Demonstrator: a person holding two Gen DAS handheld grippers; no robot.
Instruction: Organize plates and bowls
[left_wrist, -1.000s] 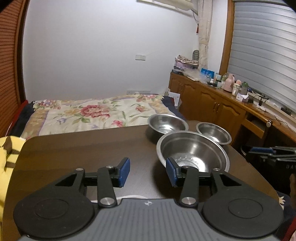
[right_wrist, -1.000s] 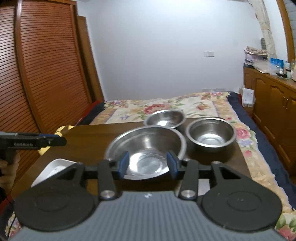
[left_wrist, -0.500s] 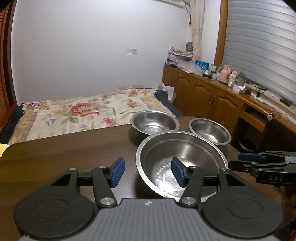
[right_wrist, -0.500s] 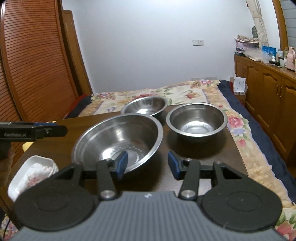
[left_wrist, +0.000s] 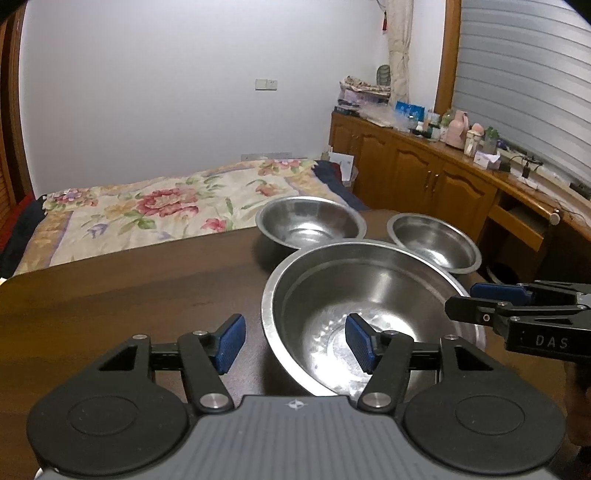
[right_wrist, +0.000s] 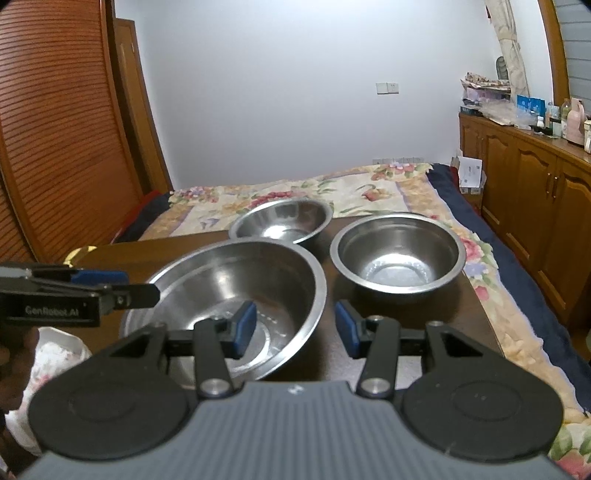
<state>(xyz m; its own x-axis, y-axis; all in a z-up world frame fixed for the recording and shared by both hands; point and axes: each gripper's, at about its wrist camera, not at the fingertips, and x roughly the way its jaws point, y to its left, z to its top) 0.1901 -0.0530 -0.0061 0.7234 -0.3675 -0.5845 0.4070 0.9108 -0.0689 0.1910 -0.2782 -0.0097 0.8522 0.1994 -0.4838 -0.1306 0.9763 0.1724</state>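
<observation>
Both grippers unclenched, straddling big bowl (left_wrist: 369, 317) rim: left gripper (left_wrist: 295, 345) just widened; right gripper (right_wrist: 297, 328) opposite side.

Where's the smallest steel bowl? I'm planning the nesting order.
In the right wrist view, the smallest steel bowl stands on the table's right side, beside the large bowl.

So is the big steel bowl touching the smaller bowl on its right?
Apart. The right wrist view shows dark table between the big bowl and the smaller bowl.

Silver steel bowls (left_wrist: 369, 314), dark brown table (left_wrist: 129, 306), floral bedspread (left_wrist: 166, 206)
</observation>
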